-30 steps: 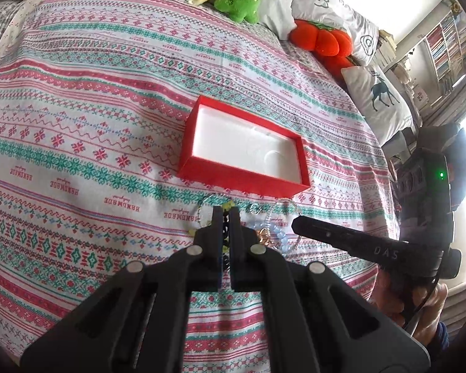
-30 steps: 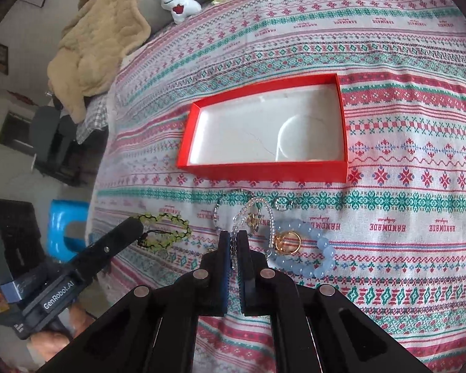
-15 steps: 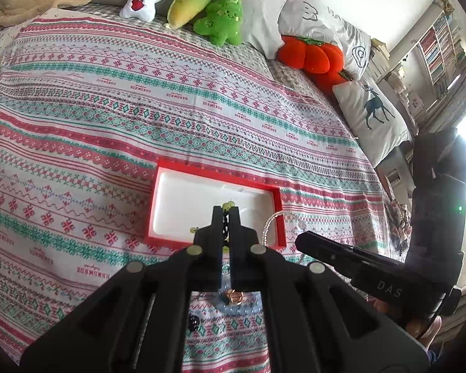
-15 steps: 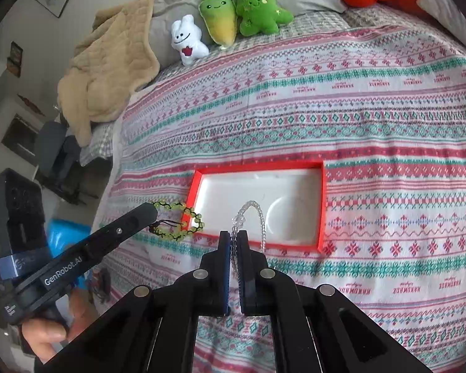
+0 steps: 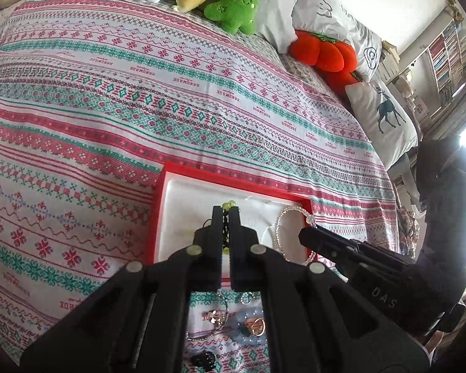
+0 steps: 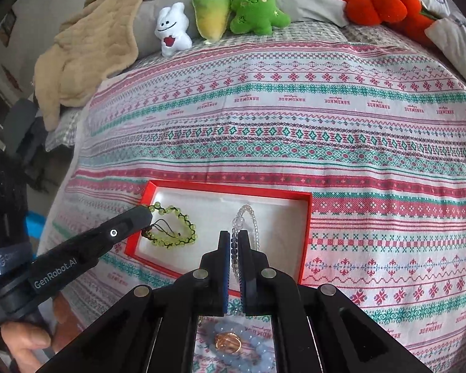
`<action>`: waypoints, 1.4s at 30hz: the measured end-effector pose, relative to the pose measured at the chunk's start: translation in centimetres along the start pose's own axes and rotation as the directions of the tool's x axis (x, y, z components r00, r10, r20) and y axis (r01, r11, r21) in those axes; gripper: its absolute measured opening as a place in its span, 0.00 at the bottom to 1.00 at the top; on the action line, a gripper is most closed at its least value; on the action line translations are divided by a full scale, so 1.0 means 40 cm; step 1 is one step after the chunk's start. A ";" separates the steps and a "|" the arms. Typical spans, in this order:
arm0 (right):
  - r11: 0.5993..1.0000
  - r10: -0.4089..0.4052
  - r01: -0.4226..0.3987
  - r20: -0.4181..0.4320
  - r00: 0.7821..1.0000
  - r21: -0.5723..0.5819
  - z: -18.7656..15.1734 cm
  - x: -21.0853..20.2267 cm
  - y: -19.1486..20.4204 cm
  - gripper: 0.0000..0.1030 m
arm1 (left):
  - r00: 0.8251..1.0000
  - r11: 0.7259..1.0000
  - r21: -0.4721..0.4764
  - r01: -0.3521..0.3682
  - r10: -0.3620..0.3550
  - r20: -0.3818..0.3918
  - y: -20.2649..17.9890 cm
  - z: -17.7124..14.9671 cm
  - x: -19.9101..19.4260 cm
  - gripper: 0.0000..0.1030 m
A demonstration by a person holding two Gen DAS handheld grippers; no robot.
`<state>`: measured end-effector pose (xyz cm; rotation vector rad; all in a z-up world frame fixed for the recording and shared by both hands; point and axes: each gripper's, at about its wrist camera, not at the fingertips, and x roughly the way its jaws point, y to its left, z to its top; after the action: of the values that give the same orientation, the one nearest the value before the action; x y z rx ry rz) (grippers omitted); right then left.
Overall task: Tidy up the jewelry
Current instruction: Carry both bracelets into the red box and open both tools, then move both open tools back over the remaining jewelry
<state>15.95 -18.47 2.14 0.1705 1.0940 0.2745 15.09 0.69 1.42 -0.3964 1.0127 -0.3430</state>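
Note:
A red jewelry box (image 6: 306, 233) with a white lining lies on the patterned bedspread; it also shows in the left wrist view (image 5: 152, 217). My left gripper (image 5: 225, 214) is shut on a green bead bracelet (image 6: 174, 230) and holds it over the box's left half. My right gripper (image 6: 234, 239) is shut on a clear bead bracelet (image 6: 244, 214) and holds it over the box's middle; the bracelet also shows in the left wrist view (image 5: 287, 214). A pale blue bead bracelet (image 6: 258, 351) and a gold ring (image 6: 228, 342) lie on the bedspread in front of the box.
Thin rings and a small dark piece (image 5: 203, 359) lie near the blue bracelet. Plush toys (image 6: 248, 9), an orange pumpkin cushion (image 6: 379, 3), pillows and a beige blanket (image 6: 87, 52) line the head of the bed.
Both grippers lifted their bracelets off the bedspread and carried them forward over the red box. The remaining jewelry stays where it was.

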 end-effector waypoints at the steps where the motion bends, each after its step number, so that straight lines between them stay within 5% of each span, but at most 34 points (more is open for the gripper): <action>1: 1.000 0.005 -0.005 -0.001 1.000 -0.004 -0.002 0.001 0.007 0.05 | 1.000 1.000 0.007 -0.014 0.014 0.001 0.000 0.000 0.001 0.04; 4: 1.000 -0.002 0.001 -0.010 1.000 -0.020 -0.007 0.010 0.024 0.08 | 1.000 0.999 0.017 -0.028 0.028 -0.002 0.004 0.001 0.007 0.04; 6: 1.000 -0.004 0.003 -0.029 1.000 -0.022 -0.012 0.018 0.027 0.24 | 0.999 0.998 0.026 -0.051 0.052 -0.013 0.005 -0.002 0.010 0.07; 8: 1.000 -0.002 0.001 -0.038 0.999 -0.019 -0.013 0.015 0.022 0.28 | 0.998 0.998 0.032 -0.055 0.056 -0.018 0.009 -0.007 0.004 0.08; 11: 1.000 -0.024 0.024 0.012 1.000 0.008 -0.009 -0.026 0.003 0.47 | 0.998 0.997 0.046 -0.055 0.055 -0.002 0.008 -0.009 -0.024 0.08; 20: 1.000 -0.013 0.013 0.014 1.000 0.010 -0.049 -0.100 0.000 0.55 | 0.995 0.992 0.076 -0.097 0.098 -0.016 -0.008 -0.058 -0.108 0.38; 22: 1.000 -0.004 0.004 -0.027 1.000 0.013 -0.064 -0.097 0.000 0.58 | 0.993 0.990 0.068 -0.120 0.120 -0.007 -0.007 -0.071 -0.123 0.60; 23: 1.000 0.007 -0.006 -0.040 0.999 0.009 -0.072 -0.097 -0.002 0.58 | 0.992 0.990 0.061 -0.127 0.128 0.002 -0.006 -0.076 -0.130 0.63; 32: 0.999 0.003 -0.005 -0.040 0.999 -0.043 -0.110 -0.147 -0.013 0.65 | 0.987 0.984 0.076 -0.160 0.161 -0.012 -0.003 -0.131 -0.136 0.74; 36: 0.994 -0.036 0.038 0.024 0.999 -0.102 -0.153 -0.181 0.006 0.80 | 0.979 0.972 0.121 -0.200 0.204 -0.016 0.000 -0.165 -0.132 0.77; 42: 0.999 0.001 -0.006 -0.105 0.994 -0.053 -0.179 -0.146 -0.014 0.80 | 0.968 0.963 0.094 -0.251 0.249 0.041 0.032 -0.183 -0.155 0.81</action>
<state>7.12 -20.77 3.71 0.1114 1.1895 0.3181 5.85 3.45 1.99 -0.1802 1.0002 -0.1579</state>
